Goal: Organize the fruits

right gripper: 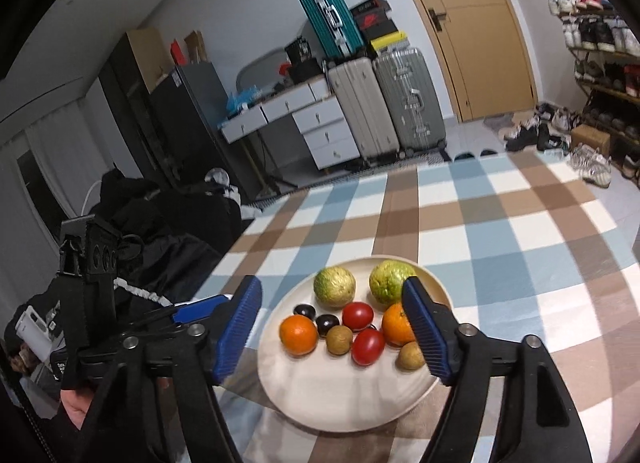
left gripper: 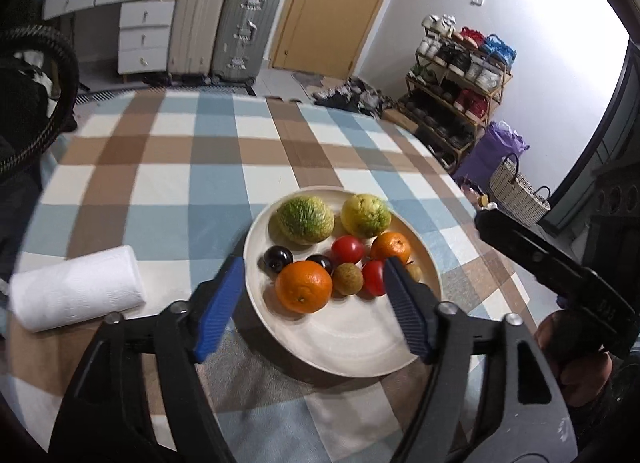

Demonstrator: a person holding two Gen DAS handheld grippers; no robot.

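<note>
A cream plate [left gripper: 344,347] of fruit sits on the checked counter [left gripper: 168,183], toward its right edge in the left wrist view. Two green-yellow guavas [left gripper: 303,220] lie side by side at the plate's far rim. Nearer come two oranges [left gripper: 304,286], one at the left of the cluster and one at the right, with two red tomatoes [left gripper: 347,249], two dark plums [left gripper: 278,258] and two brown longans [left gripper: 347,279] packed between and beside them. The plate's near half is bare.

The left hand-held gripper [left gripper: 314,305] hovers over the plate, its blue pads spread wide and holding nothing; one pad lies over the counter at the plate's left rim, the other over the fruit. The right hand-held gripper [right gripper: 336,329] also hangs wide apart and empty above the plate, its pads flanking the fruit cluster.

A white paper towel roll [left gripper: 78,289] lies on its side near the counter's left edge. Beyond the counter stand suitcases [right gripper: 384,107], a wooden door [right gripper: 464,23] and a shoe rack [left gripper: 456,79].
</note>
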